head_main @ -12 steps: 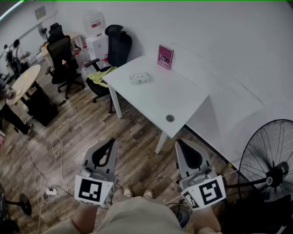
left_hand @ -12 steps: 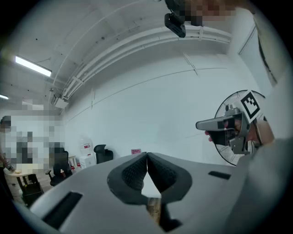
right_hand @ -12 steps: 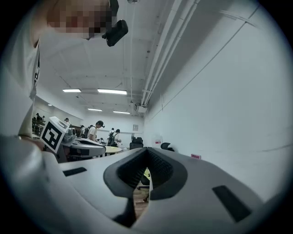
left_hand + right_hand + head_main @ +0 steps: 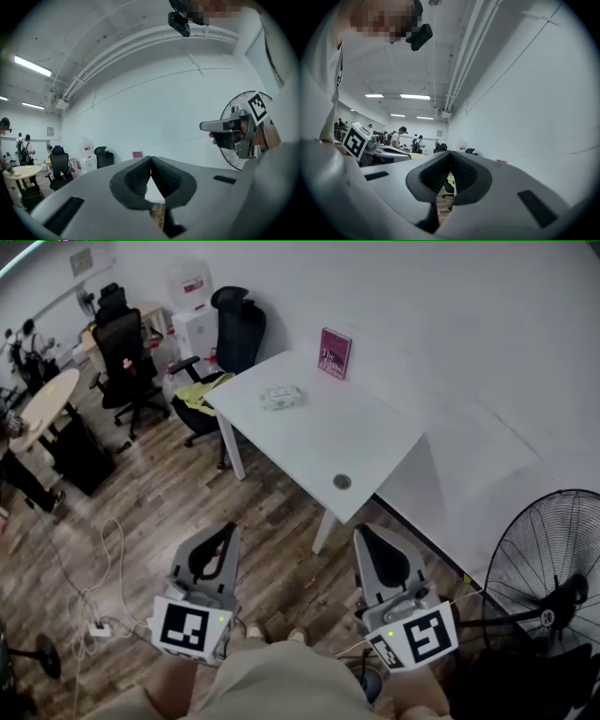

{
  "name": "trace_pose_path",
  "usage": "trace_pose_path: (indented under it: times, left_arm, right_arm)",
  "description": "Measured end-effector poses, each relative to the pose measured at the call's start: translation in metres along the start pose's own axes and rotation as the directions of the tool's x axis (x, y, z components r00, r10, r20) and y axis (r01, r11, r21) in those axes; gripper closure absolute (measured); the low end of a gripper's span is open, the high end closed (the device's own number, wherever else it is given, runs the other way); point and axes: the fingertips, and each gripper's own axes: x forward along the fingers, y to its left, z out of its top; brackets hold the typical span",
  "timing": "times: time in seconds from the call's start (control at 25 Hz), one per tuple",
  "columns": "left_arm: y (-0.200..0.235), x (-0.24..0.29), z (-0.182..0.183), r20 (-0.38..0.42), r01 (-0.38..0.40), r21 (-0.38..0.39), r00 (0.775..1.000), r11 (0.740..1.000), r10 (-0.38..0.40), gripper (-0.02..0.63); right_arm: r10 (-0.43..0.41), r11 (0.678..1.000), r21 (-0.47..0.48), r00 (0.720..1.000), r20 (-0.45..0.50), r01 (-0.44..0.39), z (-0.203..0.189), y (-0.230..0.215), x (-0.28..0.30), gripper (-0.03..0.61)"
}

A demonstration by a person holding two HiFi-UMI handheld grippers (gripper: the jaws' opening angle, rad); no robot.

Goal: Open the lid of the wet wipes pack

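Observation:
A pale wet wipes pack lies flat near the far left end of a white table, well ahead of me. Both grippers are held close to my body, far short of the table. My left gripper is shut with nothing between its pads, tips touching in the left gripper view. My right gripper is also shut and empty, its tips meeting in the right gripper view. The pack does not show in either gripper view.
A pink sign stands at the table's back edge; a small round disc lies near its front. Office chairs, a water dispenser, a round table, floor cables and a standing fan surround me. People stand far left.
The whole scene has slipped slightly up and left in the head view; both grippers stay shut and keep their places near my body.

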Motion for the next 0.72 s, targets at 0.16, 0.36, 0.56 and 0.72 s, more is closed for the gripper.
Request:
trace_pose_path:
  times: [0.16,0.36,0.56,0.72]
  left_arm:
    - [-0.007,0.0,0.004,0.004,-0.006,-0.012,1.0,1.0,0.007,0.592]
    - [-0.007,0.002,0.005,0.012,-0.021,-0.014,1.0,1.0,0.021,0.592]
    - [-0.003,-0.003,0.011,0.048,-0.009,-0.031,0.999,0.999,0.01,0.592]
    - [0.006,0.002,0.01,0.062,-0.009,-0.034,0.998,0.999,0.011,0.592]
  right_arm:
    - [-0.02,1.0,0.018,0.996,0.082,0.018,0.013,-0.007,-0.015,0.551]
    - [-0.022,0.999,0.026,0.998,0.051,0.02,0.002,-0.013,-0.016,0.393]
    - [-0.007,1.0,0.022,0.999,0.032,0.006,-0.001,-0.01,-0.01,0.388]
    - [0.006,1.0,0.011,1.0,0.02,-0.006,-0.004,-0.008,0.004,0.388]
